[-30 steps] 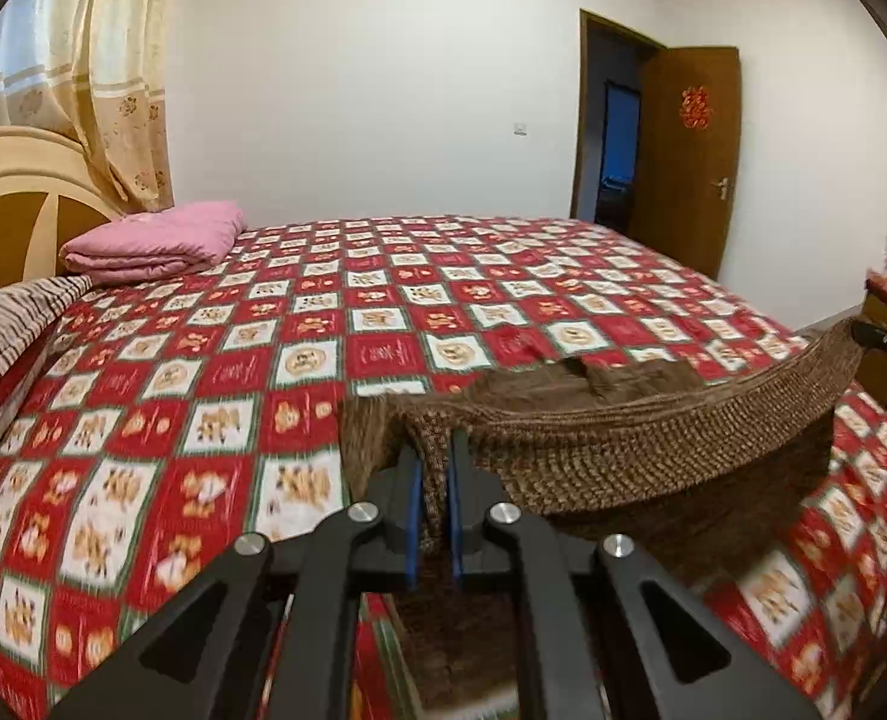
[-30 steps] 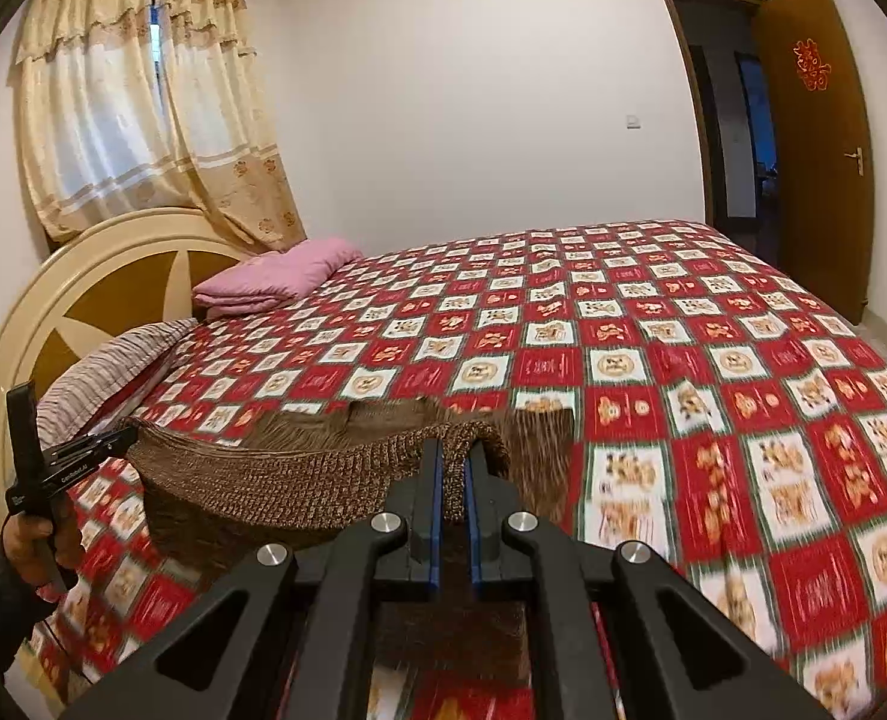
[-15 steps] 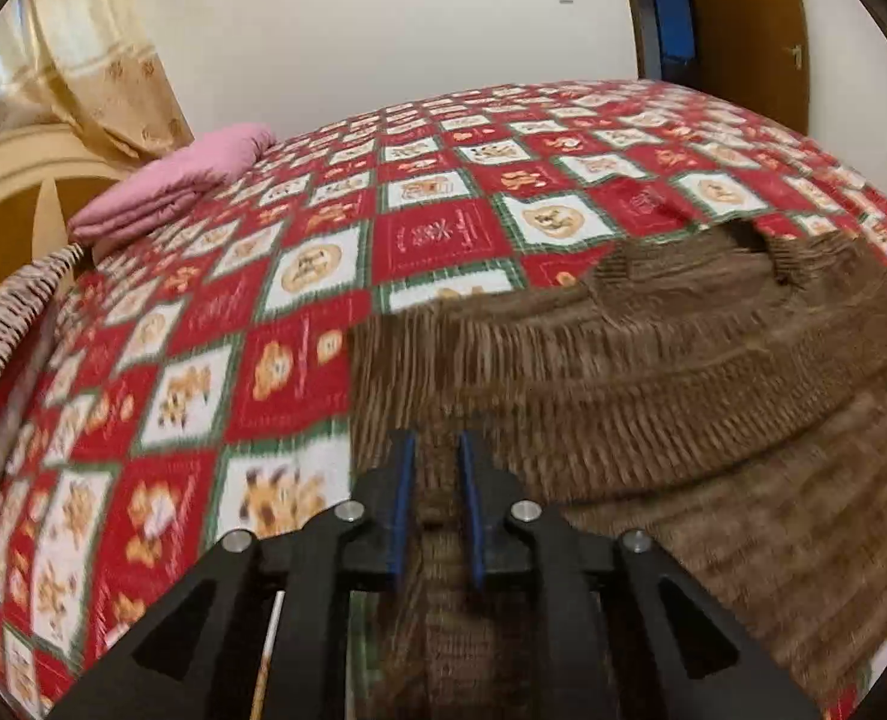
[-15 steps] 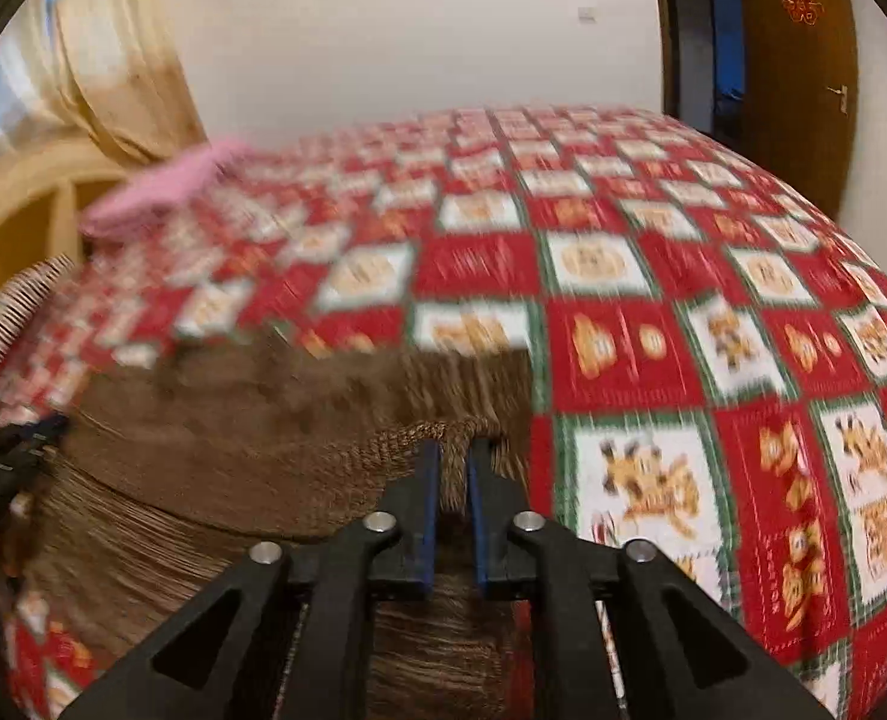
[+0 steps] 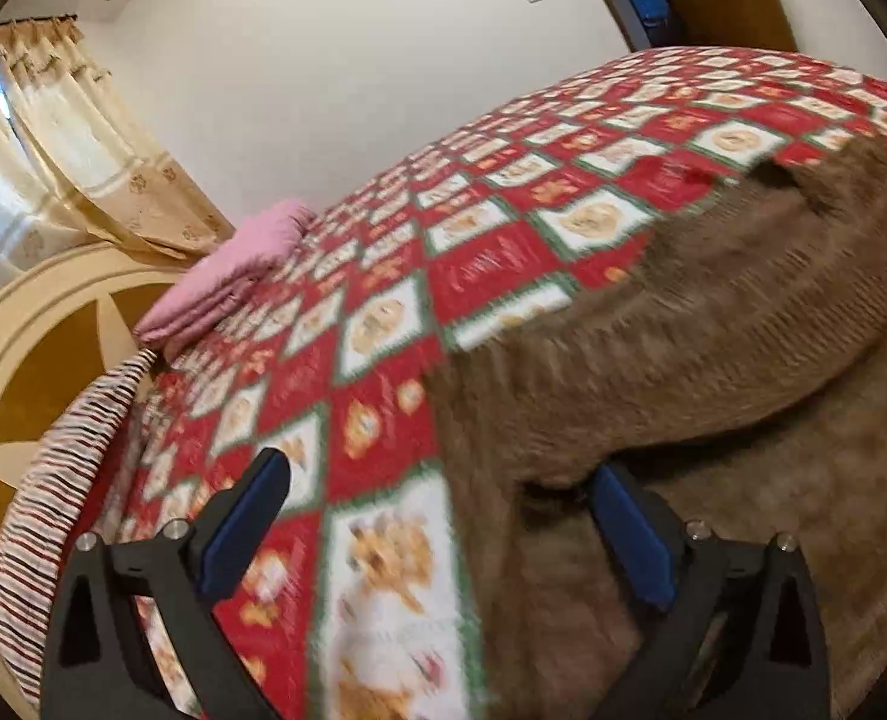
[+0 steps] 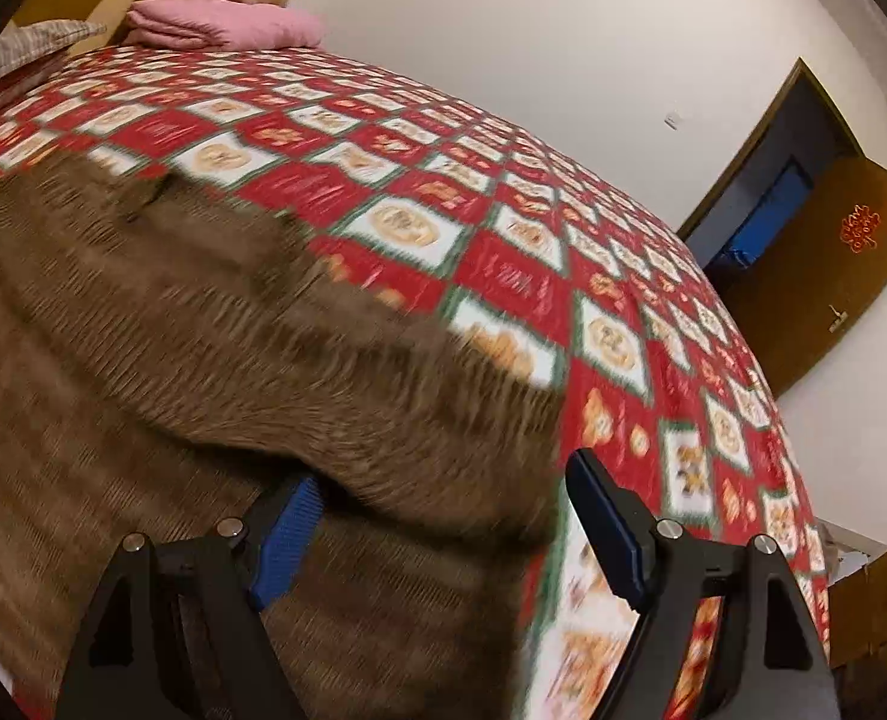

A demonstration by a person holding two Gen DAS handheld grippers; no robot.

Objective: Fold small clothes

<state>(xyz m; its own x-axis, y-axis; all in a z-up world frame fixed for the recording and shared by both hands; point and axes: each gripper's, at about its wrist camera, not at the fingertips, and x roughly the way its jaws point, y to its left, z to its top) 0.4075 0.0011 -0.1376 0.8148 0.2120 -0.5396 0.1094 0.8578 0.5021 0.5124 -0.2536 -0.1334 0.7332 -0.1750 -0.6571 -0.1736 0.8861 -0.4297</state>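
On the bed, left fingers: the left gripper [image 5: 440, 516] has just been spreading its black fingers [image 5: 245, 516] with blue pads wide apart; nothing is clamped, and the garment's corner lies loose between them.
Right fingers: the right gripper [image 6: 443, 516] has also just been opening; its blue-padded fingers [image 6: 608, 516] stand well apart, the knit's edge slack between them, gripped by neither.
Garment: a brown ribbed knit sweater [image 5: 713, 348], coarse and fuzzy, lies spread on the bed with a soft fold ridge across it; blurred.
Bedspread: a red, white and green checked quilt [image 5: 485, 258] with bear motifs, smooth under the sweater.
Further out: a folded pink blanket [image 5: 227, 276], a striped pillow [image 5: 53, 480], and a rounded cream and tan wooden headboard [image 5: 29, 360].
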